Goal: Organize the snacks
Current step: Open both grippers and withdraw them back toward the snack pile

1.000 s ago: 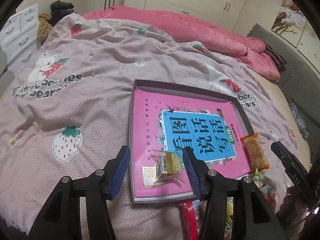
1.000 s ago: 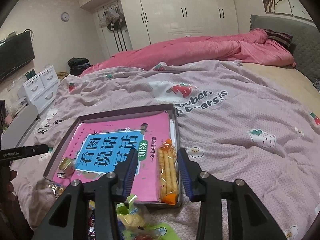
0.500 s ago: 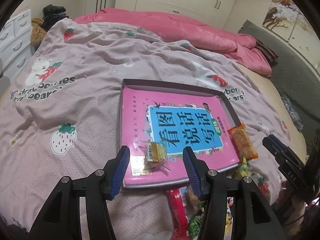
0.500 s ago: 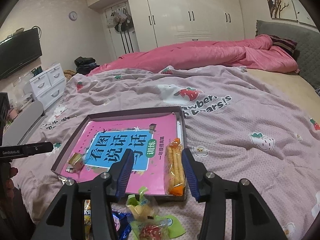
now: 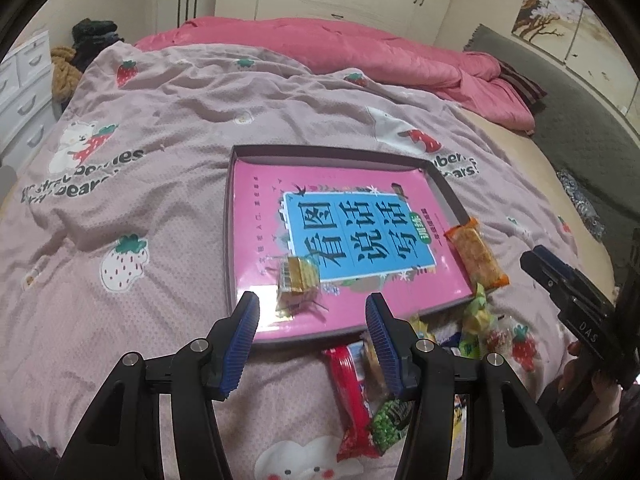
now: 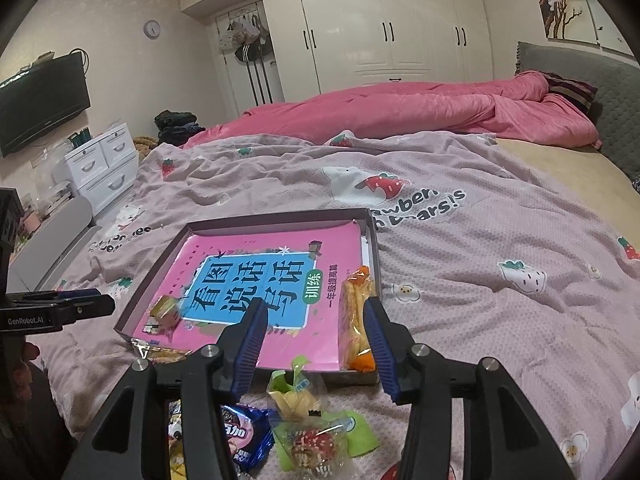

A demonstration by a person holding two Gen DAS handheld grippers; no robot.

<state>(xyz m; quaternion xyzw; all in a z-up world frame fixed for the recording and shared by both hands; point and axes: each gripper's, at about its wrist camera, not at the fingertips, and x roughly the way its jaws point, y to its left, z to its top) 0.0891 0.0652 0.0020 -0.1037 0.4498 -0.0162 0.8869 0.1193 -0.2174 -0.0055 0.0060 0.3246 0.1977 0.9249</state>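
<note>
A shallow dark tray (image 5: 229,240) (image 6: 160,256) lies on the bed with a pink book (image 5: 264,196) (image 6: 340,240) inside. A small gold snack pack (image 5: 298,280) (image 6: 164,308) sits on the book's near left corner. An orange snack bar (image 5: 476,254) (image 6: 354,316) lies at the tray's right edge. A pile of loose snacks (image 5: 360,388) (image 6: 304,420) lies on the bedspread in front of the tray. My left gripper (image 5: 312,316) is open and empty, just short of the gold pack. My right gripper (image 6: 316,326) is open and empty above the tray's front edge.
The bed has a pink-grey strawberry bedspread (image 5: 160,140) and a bunched pink duvet (image 6: 400,116) at the back. White drawers (image 6: 104,164) and a wall TV (image 6: 40,100) stand to the left. White wardrobes (image 6: 380,24) line the far wall.
Both grippers have drawn back from the tray, both open and empty throughout. The gold pack and the orange bar stay where they were. More of the loose snack pile shows.
</note>
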